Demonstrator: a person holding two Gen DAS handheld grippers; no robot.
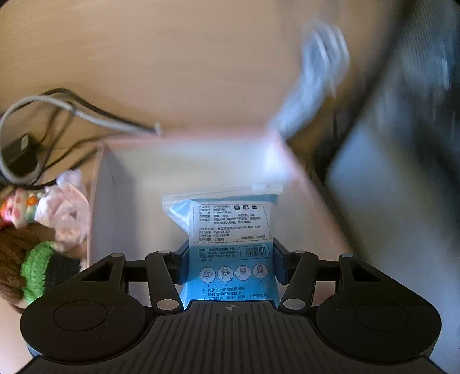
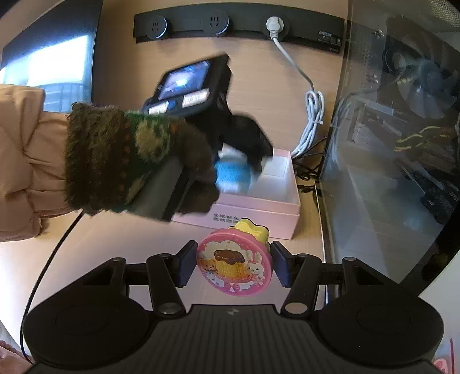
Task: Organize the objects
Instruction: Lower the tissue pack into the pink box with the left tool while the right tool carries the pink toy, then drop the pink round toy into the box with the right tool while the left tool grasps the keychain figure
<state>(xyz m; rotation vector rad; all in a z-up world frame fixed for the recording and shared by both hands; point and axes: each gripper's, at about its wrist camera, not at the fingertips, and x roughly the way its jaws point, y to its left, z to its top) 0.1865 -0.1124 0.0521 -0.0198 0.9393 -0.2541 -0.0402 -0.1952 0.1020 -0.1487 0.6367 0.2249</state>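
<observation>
My left gripper (image 1: 230, 259) is shut on a blue zip-lock packet (image 1: 230, 230) with printed text, holding it over the open pink box (image 1: 187, 161). In the right wrist view the left gripper (image 2: 244, 161) and its packet (image 2: 231, 175) hang blurred above the same pink box (image 2: 258, 213). My right gripper (image 2: 233, 264) is shut on a round pink toy case (image 2: 234, 266) with cartoon animals and a yellow top, just in front of the box's near wall.
A gloved hand (image 2: 129, 155) grips the left tool. A power strip (image 2: 238, 26) and a white cable (image 2: 312, 120) lie behind the box. A glass-sided computer case (image 2: 402, 143) stands at right. Plush toys (image 1: 43, 230) and black cables (image 1: 57, 120) lie left of the box.
</observation>
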